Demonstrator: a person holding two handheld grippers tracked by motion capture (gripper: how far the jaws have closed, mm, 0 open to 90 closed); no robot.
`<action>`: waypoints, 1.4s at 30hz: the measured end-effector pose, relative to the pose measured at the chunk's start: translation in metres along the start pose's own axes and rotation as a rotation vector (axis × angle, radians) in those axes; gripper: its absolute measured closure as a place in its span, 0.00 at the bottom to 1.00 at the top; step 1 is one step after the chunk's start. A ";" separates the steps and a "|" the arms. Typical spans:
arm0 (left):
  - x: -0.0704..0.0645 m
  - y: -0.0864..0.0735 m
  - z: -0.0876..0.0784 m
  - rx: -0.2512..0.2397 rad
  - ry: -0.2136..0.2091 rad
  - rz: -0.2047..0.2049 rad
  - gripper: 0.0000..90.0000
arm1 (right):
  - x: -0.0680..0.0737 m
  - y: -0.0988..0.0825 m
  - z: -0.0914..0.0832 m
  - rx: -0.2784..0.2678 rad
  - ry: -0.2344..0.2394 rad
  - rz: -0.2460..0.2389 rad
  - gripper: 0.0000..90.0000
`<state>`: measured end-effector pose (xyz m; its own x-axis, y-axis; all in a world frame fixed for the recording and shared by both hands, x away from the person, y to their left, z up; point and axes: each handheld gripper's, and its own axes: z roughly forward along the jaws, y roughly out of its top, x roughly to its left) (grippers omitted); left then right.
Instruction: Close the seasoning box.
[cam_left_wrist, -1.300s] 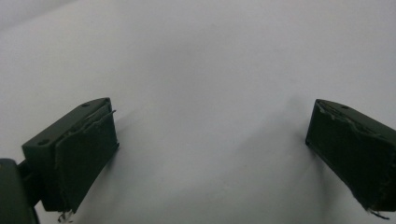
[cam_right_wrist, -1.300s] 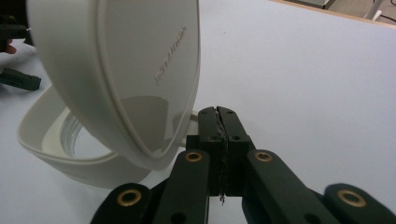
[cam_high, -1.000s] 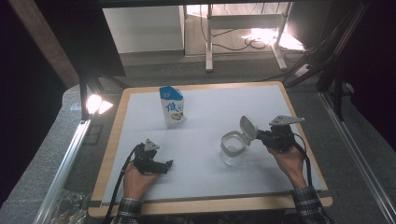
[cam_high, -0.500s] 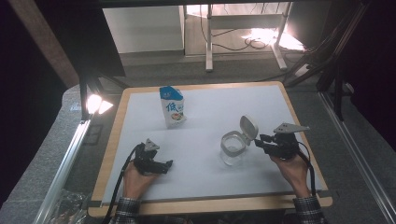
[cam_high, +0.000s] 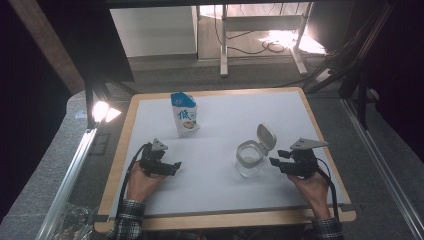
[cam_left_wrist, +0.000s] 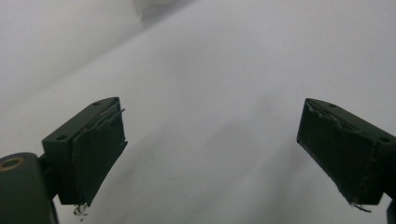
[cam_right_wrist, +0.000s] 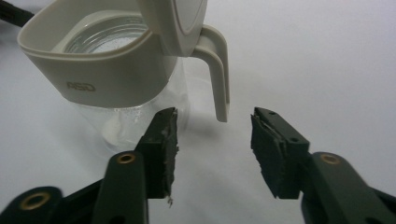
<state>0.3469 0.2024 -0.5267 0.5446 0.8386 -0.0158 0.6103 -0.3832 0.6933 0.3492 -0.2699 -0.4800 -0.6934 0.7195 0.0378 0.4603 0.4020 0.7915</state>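
The right gripper's (cam_right_wrist: 212, 149) fingers (cam_right_wrist: 271, 151) have just been opening and stand spread, empty, just short of the clear glass jar with the grey flip-up lid (cam_high: 250, 157), already open; the left gripper (cam_high: 170, 167) gapes empty over the white table (cam_high: 220, 190); the blue-and-white milk carton (cam_high: 185, 115) waits untouched, so pouring likely remains.

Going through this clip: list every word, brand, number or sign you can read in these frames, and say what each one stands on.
"ASD", or close to it: raised letters on the beige collar of the glass jar, seen in the right gripper view; the letter shapes are soft, so the reading is unsure.
"低": large blue character on the front of the milk carton, seen in the high view.
Smaller print and the picture below that character: too small and blurred to read.
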 end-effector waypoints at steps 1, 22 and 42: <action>0.002 0.003 -0.001 -0.006 -0.005 -0.001 0.09 | 0.000 -0.001 0.000 -0.006 -0.009 -0.005 0.52; 0.042 0.061 -0.005 -0.087 -0.023 0.031 0.15 | 0.011 -0.024 0.006 -0.033 -0.059 -0.020 0.38; 0.068 0.107 0.013 -0.141 -0.102 0.042 0.38 | 0.010 -0.032 0.007 -0.012 -0.076 -0.023 0.34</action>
<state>0.4565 0.2138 -0.4633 0.6281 0.7763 -0.0528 0.5030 -0.3533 0.7887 0.3319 -0.2716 -0.5096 -0.6593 0.7514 -0.0266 0.4380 0.4126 0.7987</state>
